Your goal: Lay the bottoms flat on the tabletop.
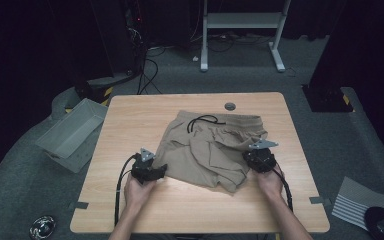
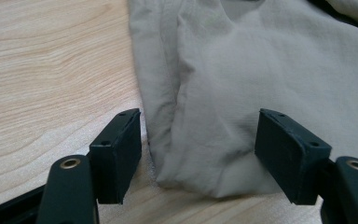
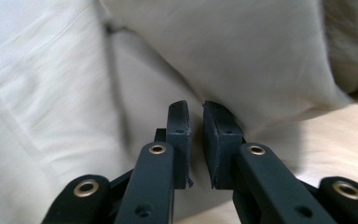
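Observation:
Crumpled khaki shorts (image 1: 210,150) lie on the wooden table (image 1: 130,120), with a black drawstring (image 1: 202,121) at the waistband on the far side. My left gripper (image 1: 162,168) sits at the shorts' left edge. In the left gripper view it (image 2: 198,149) is open wide, with a bottom corner of the shorts (image 2: 242,70) lying between the jaws and touching neither pad. My right gripper (image 1: 250,155) is at the shorts' right side. In the right gripper view its jaws (image 3: 196,116) stand almost together, a thin slit between the pads, against a fold of the shorts (image 3: 237,51). Whether cloth is pinched is unclear.
A grey bin (image 1: 72,132) rests on the floor left of the table. A round cable hole (image 1: 230,106) sits near the table's far edge. A white metal stand (image 1: 240,30) is on the floor beyond. Bare wood lies in front of the shorts.

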`<act>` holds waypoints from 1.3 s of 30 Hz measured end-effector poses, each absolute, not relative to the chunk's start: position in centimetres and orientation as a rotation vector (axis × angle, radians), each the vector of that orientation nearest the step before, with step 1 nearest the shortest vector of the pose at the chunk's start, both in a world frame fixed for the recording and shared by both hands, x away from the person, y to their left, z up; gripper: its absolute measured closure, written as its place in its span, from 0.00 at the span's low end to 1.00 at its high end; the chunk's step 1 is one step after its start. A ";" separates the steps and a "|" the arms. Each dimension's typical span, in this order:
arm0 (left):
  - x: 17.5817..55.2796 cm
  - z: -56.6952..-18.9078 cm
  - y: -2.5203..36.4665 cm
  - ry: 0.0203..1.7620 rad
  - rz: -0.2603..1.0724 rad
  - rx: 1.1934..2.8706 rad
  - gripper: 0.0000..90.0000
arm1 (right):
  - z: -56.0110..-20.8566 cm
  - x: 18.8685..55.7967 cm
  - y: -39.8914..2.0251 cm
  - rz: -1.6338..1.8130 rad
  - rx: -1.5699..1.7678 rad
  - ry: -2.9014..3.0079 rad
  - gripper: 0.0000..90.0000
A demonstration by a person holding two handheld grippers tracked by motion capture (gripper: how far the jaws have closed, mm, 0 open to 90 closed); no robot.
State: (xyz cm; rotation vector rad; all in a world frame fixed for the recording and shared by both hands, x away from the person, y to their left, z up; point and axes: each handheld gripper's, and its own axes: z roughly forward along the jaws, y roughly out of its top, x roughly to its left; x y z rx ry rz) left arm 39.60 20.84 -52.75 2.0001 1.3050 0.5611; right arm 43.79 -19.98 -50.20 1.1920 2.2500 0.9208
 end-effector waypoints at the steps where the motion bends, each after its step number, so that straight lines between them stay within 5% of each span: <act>1: 39.6 -52.7 20.8 1.307 0.562 1.999 0.35 | -49.9 44.0 -20.2 0.910 1.192 2.230 0.86; 8: 38.8 -52.8 21.2 1.317 0.569 1.985 0.35 | -51.3 46.2 -21.9 0.826 1.320 2.212 0.80; 17: 39.3 -52.3 20.0 1.315 0.590 2.000 0.31 | -49.7 43.3 -19.0 0.935 1.154 2.274 0.64; 39: 37.4 -52.6 21.0 1.341 0.570 1.998 0.36 | -51.5 46.7 -15.9 0.906 1.148 2.410 0.61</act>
